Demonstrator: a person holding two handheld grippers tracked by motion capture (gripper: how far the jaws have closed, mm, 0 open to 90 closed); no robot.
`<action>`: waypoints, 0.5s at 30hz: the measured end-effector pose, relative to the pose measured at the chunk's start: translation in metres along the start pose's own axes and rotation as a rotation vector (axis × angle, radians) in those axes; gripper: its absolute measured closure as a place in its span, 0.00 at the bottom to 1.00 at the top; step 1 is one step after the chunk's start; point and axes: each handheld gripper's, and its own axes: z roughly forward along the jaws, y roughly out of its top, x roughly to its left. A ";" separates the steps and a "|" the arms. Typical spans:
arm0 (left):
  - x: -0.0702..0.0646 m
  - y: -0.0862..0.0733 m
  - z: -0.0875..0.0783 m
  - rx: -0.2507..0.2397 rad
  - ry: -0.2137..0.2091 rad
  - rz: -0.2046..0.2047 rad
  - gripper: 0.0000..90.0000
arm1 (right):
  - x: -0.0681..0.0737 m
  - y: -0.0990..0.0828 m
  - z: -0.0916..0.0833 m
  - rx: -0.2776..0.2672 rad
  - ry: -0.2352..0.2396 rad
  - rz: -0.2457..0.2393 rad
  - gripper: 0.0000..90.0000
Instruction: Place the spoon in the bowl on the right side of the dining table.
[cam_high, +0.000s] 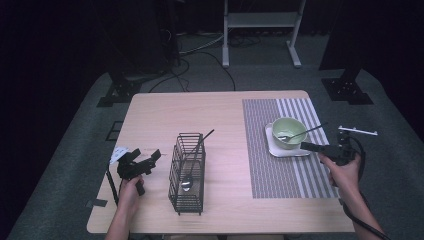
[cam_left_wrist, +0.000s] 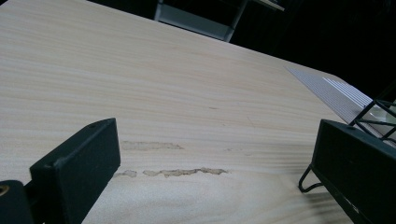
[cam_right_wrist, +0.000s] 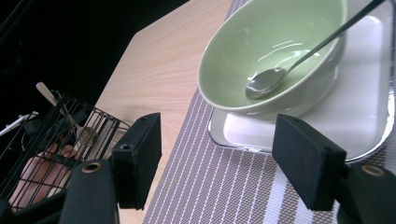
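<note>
The table (cam_high: 160, 107) carries a striped mat (cam_high: 272, 175) under a tray, so the green bowl (cam_high: 288, 131) sits steady; the spoon (cam_right_wrist: 266, 81) leans inside it, freed. Right tongs (cam_right_wrist: 219, 163) gape empty beside; left tongs (cam_left_wrist: 210, 168) wait apart, empty, near the wire basket (cam_high: 187, 175)

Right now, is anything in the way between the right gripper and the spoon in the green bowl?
Nothing visible is. The right gripper hangs open over the striped placemat, just short of the white tray. The spoon lies in the green bowl, its handle sticking out over the rim.
</note>
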 end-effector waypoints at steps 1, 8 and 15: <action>0.000 0.000 0.000 0.000 0.001 0.001 0.00 | 0.001 -0.001 0.001 0.001 0.003 -0.002 0.35; 0.000 0.000 0.000 0.001 0.001 0.001 0.00 | 0.006 -0.005 0.005 0.015 0.018 -0.015 0.34; 0.000 0.000 0.000 0.000 0.000 -0.001 0.00 | 0.006 -0.011 0.007 0.024 0.025 -0.011 0.34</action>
